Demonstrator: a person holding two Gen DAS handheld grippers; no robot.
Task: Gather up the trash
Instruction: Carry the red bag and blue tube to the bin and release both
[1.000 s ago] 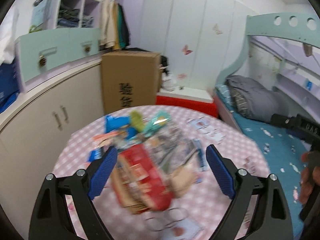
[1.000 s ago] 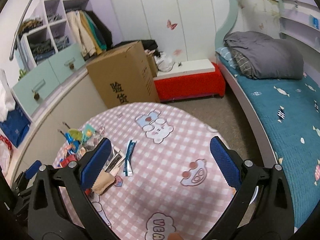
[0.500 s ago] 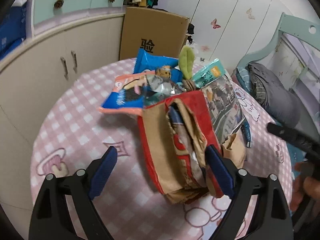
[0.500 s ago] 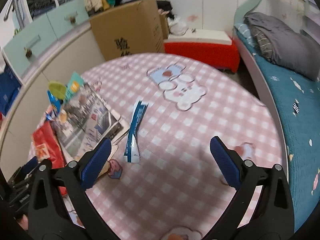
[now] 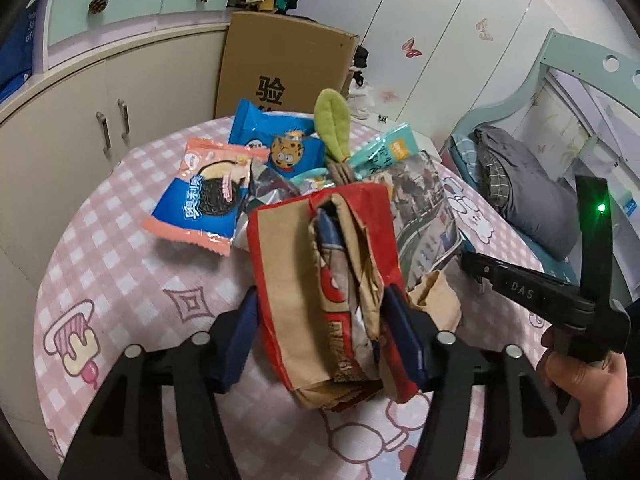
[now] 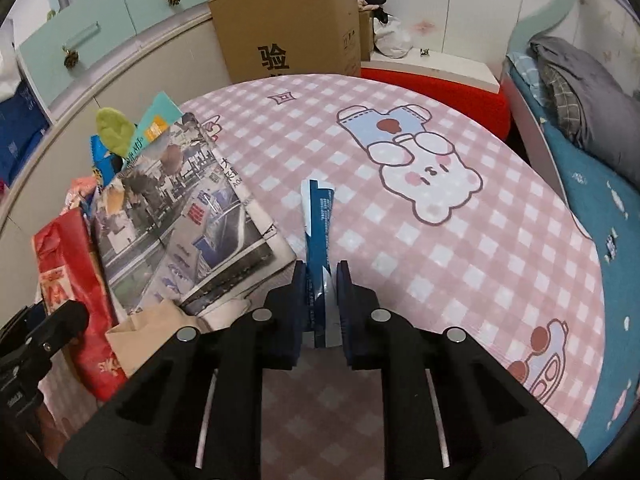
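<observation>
- Red-and-brown paper bag [image 5: 324,292], crumpled, lying on the pink checked table [image 6: 400,240].
- Thin blue wrapper [image 6: 318,232], lying right of the newspaper [image 6: 188,216] on that table.

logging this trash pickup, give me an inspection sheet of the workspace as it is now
surface: round table under pink checked cloth with cartoon prints
job's things: red and brown paper bag; blue wrapper strip
clutter: newspaper, Oreo pack, blue cookie pack, green felt leaf, teal packet
grippers: left gripper jaws just closing around the paper bag; right gripper jaws just closed on the wrapper strip
cables: nothing seen
surroundings: cardboard box, bed, cabinets
</observation>
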